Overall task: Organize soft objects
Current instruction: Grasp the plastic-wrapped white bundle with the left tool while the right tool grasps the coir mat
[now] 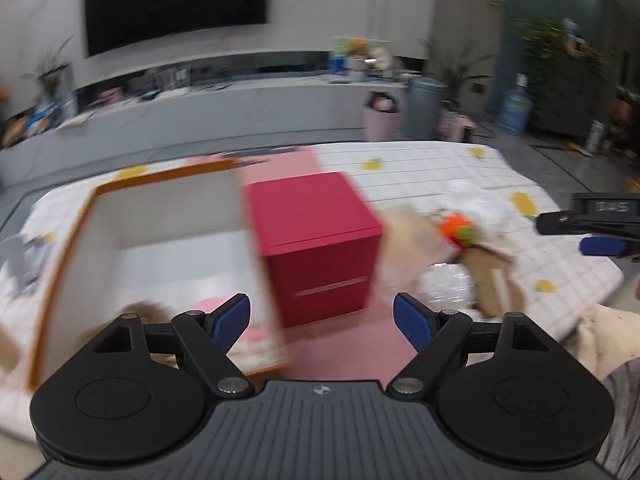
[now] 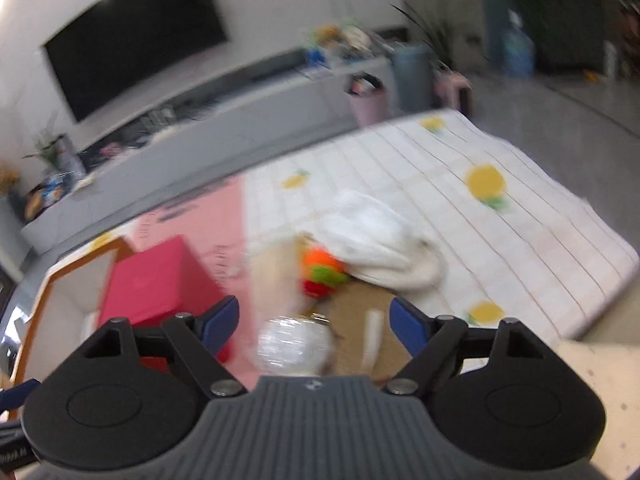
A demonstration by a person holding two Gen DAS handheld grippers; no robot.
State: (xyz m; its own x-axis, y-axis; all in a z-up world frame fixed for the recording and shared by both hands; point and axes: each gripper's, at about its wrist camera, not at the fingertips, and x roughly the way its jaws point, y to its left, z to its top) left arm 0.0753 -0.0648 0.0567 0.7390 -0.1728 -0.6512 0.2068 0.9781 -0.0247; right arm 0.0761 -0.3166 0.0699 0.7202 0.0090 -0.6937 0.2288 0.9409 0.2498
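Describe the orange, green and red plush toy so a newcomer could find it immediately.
On the lemon-print mattress, look right of the red cube box, in the heap beside the white towel. The plush toy lies there, the only brightly multicoloured item among pale cloth.

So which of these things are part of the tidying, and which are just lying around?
Part of the job:
- open white box
- orange-and-green plush toy
- white soft cloth
- tan soft pieces

Just lying about:
- red box
- television
- pink bin
- water jug
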